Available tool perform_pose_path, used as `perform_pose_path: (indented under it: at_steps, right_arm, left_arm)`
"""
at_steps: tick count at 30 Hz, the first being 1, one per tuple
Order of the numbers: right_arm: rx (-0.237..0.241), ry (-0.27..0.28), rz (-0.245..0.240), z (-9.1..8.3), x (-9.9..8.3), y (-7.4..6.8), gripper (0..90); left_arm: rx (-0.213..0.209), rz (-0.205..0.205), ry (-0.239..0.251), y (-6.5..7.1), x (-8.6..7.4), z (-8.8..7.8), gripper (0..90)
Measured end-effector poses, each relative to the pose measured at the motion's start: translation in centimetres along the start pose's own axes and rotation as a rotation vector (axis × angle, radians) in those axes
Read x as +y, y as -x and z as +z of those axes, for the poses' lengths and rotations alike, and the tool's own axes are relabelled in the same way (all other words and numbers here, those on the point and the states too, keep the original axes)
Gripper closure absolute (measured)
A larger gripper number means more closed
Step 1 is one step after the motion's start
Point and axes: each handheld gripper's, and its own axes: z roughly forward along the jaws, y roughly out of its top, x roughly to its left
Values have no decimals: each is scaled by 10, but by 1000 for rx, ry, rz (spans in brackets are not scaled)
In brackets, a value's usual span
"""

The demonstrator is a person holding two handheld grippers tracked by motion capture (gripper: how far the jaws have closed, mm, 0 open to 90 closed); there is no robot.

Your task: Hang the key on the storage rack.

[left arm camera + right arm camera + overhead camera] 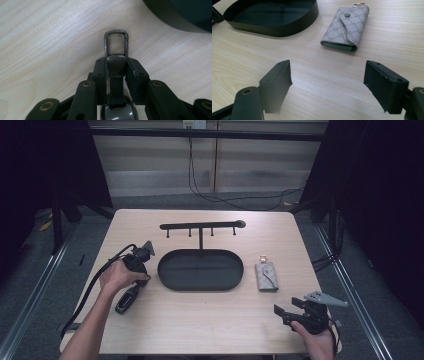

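Clamped between my left gripper's (117, 68) pads is a dark key fob (116, 62), its metal clasp sticking out over the table (50, 37) beside the black tray (200, 270). Right gripper (328, 85) hangs wide open near the patterned key pouch (347, 28).

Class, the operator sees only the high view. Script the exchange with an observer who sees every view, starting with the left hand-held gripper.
Operator: Has the left hand-held gripper caught anything?
Observer: Yes, its jaws are shut on a dark key fob, just below its metal clip.
Operator: And the right hand-held gripper?
Observer: Open, with bare table between its jaws.
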Motion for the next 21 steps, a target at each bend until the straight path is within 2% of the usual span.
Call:
perform_pose_path:
  at_steps: [1,7,14,21]
  right_arm:
    - [0,0,-2,0,0,0,218]
    - [1,0,0,1,1,0,218]
    - [1,-1,8,1,1,2,218]
    - [-6,0,7,1,0,1,218]
  left_arm:
    - [-10,-7,20,-2,-2,-5,711]
    - [-25,-29,57,-6,-8,-19,711]
    - [-47,-1,91,-9,-15,-31,711]
    - [-56,4,128,-9,-23,-47,711]
